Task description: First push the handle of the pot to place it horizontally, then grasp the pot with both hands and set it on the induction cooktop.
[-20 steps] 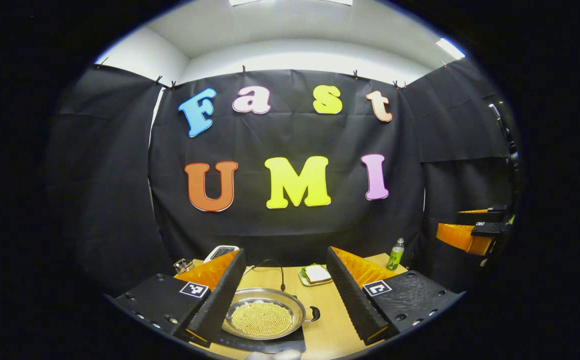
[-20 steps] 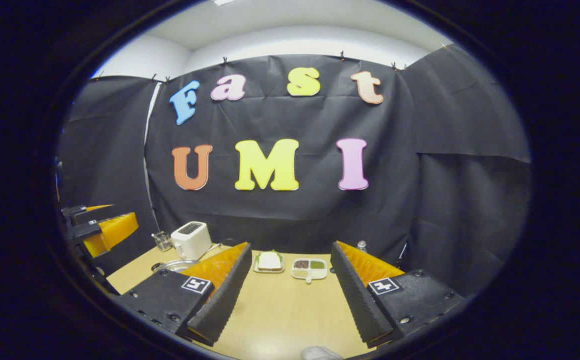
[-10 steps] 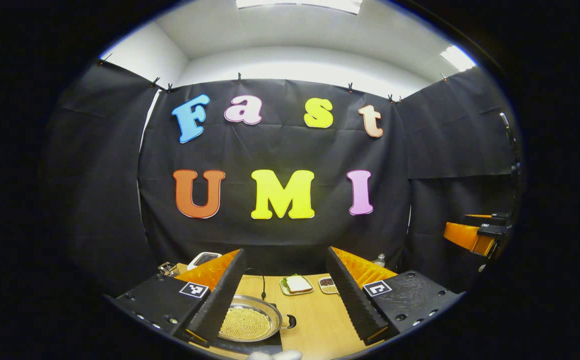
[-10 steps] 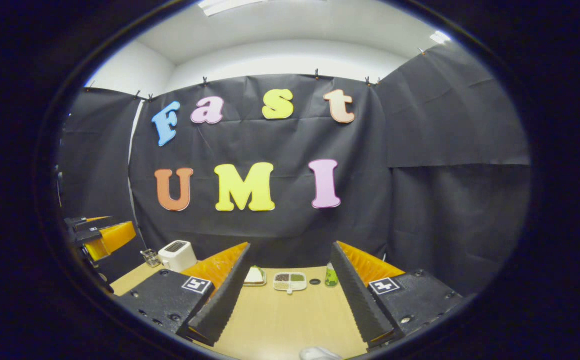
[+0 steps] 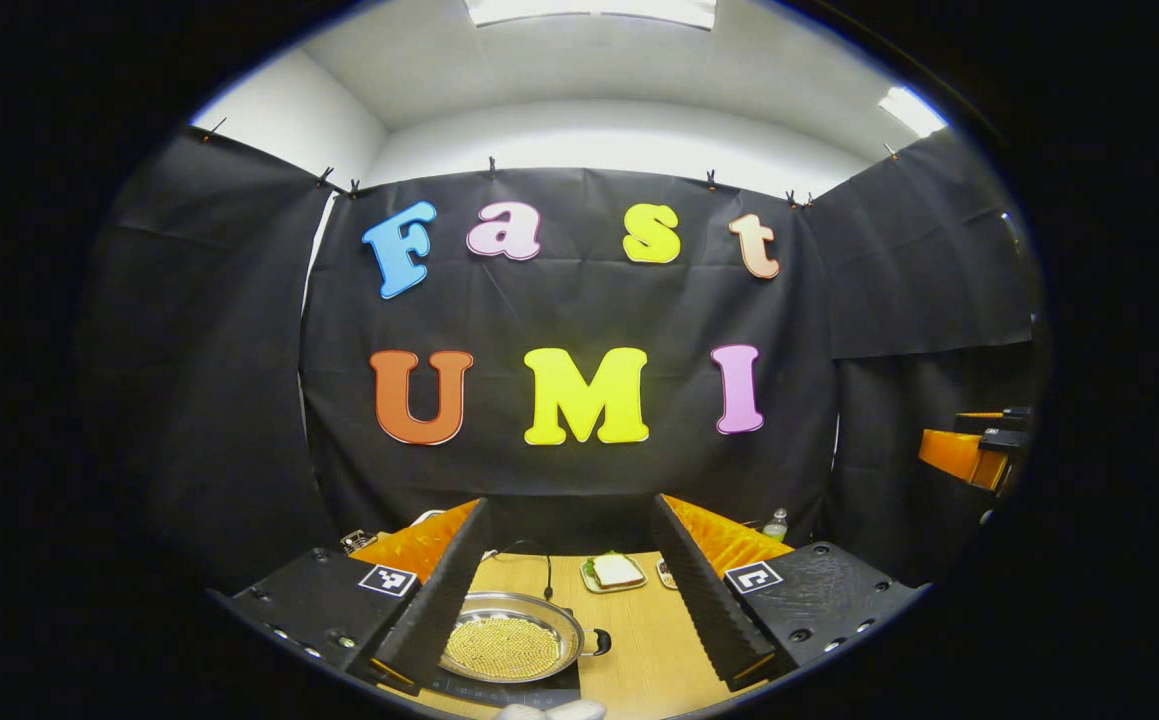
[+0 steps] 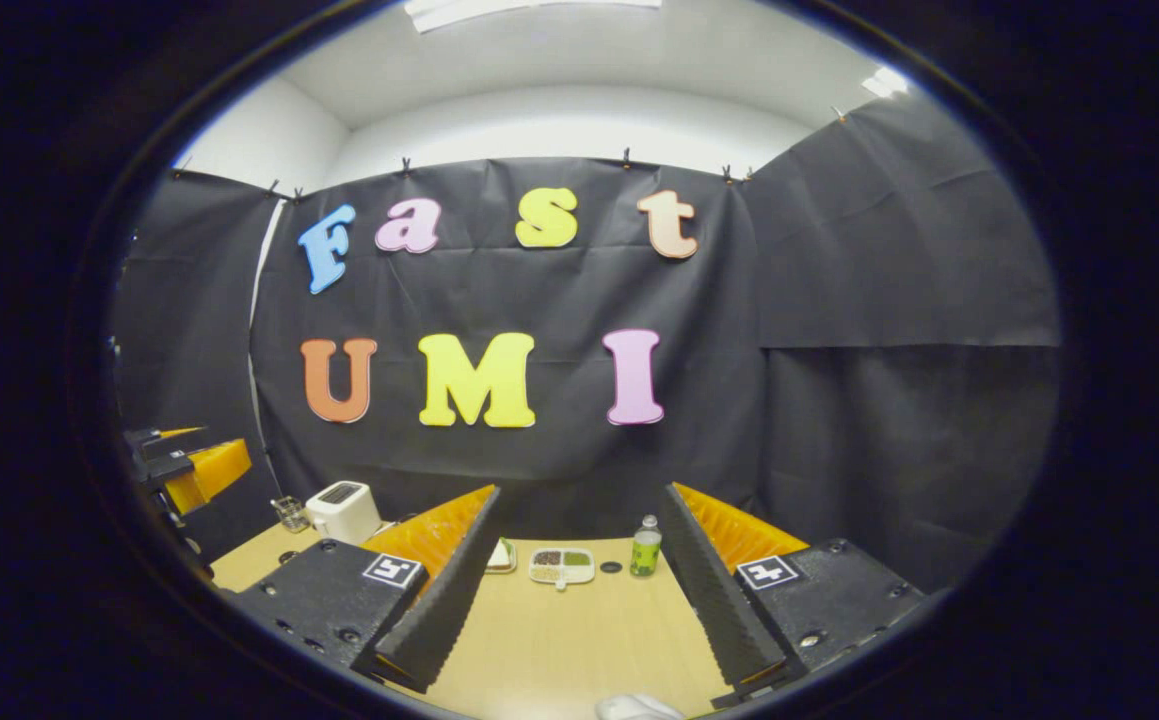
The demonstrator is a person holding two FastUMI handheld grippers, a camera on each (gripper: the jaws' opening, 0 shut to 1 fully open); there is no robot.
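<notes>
A shallow steel pot (image 5: 511,648) with a bed of small yellow beads sits on a flat black induction cooktop (image 5: 539,692). Its dark side handle (image 5: 597,642) points right. My left gripper (image 5: 571,590) stands open above and just behind the pot, which lies between its fingers and clear of them. My right gripper (image 6: 579,585) is open over bare wooden table, holding nothing. Each gripper shows at the far edge of the other's view: the right gripper (image 5: 969,455) in the left gripper view, the left gripper (image 6: 184,470) in the right gripper view.
On the wooden table (image 6: 559,640) stand a white toaster (image 6: 342,510), a glass (image 6: 291,513), a plate with a sandwich (image 5: 616,572), a divided snack dish (image 6: 561,565) and a green bottle (image 6: 646,547). A black cable (image 5: 545,565) runs back from the cooktop.
Both views have tilted up and swung a little. The pot stays put on the cooktop. Both grippers stay open and hold nothing.
</notes>
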